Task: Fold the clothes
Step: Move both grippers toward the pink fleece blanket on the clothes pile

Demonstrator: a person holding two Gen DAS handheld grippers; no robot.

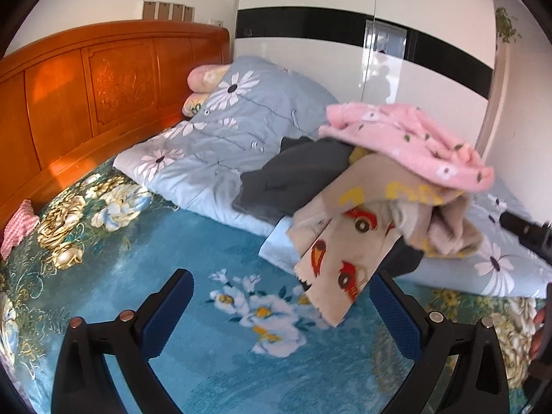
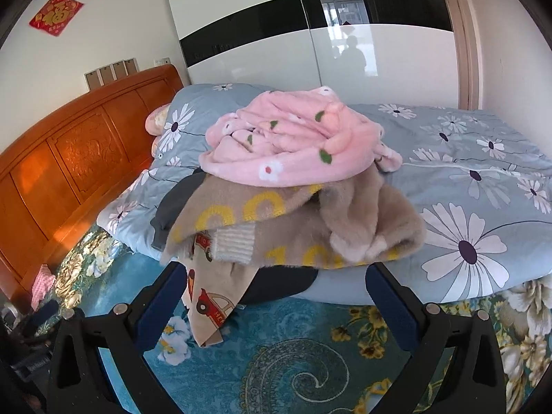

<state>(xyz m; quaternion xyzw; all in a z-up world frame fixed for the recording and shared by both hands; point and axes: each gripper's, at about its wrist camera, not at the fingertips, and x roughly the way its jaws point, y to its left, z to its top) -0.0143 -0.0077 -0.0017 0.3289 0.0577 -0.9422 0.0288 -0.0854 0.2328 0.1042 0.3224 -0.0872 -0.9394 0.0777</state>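
Note:
A heap of clothes lies on a folded grey-blue daisy quilt [image 1: 220, 138] [image 2: 483, 179] on the bed. On top is a pink fleece garment [image 1: 407, 138] [image 2: 293, 141]. Under it is a beige garment with red cars and yellow rings [image 1: 345, 241] [image 2: 276, 227], one end hanging onto the blue blanket. A dark grey garment [image 1: 293, 172] [image 2: 172, 203] lies beneath. My left gripper [image 1: 281, 296] is open and empty, just short of the hanging beige end. My right gripper [image 2: 276, 293] is open and empty in front of the heap.
The bed has a blue floral blanket [image 1: 172, 258] [image 2: 293, 362] and an orange wooden headboard [image 1: 86, 79] [image 2: 69, 165]. Pink pillows [image 1: 203, 79] sit by the headboard. A white and black wardrobe [image 1: 345, 34] [image 2: 310, 34] stands behind. A small pink cloth [image 1: 17, 227] lies at the left.

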